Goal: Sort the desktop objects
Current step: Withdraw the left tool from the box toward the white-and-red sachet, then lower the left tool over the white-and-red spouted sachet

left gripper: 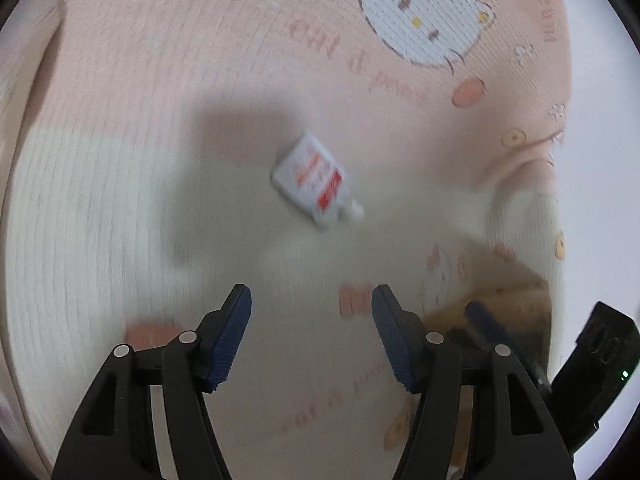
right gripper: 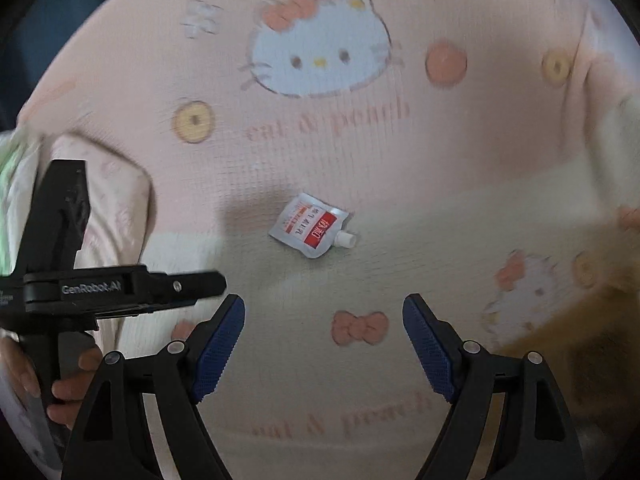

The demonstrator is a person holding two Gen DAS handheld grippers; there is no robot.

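A small white spouted pouch (right gripper: 310,226) with a red label lies flat on a pink-and-cream blanket (right gripper: 400,152), ahead of both grippers and touching neither; the left gripper (left gripper: 311,334) and right gripper (right gripper: 323,346) both stand open and empty. Likely risks: the thin, flat pouch could slide on the soft cloth, or the pads could pinch blanket along with it. The blanket reads "cat & peach" beside cartoon cats; the left gripper's body reads "GenRobot.AI"; the pouch's print is unreadable.
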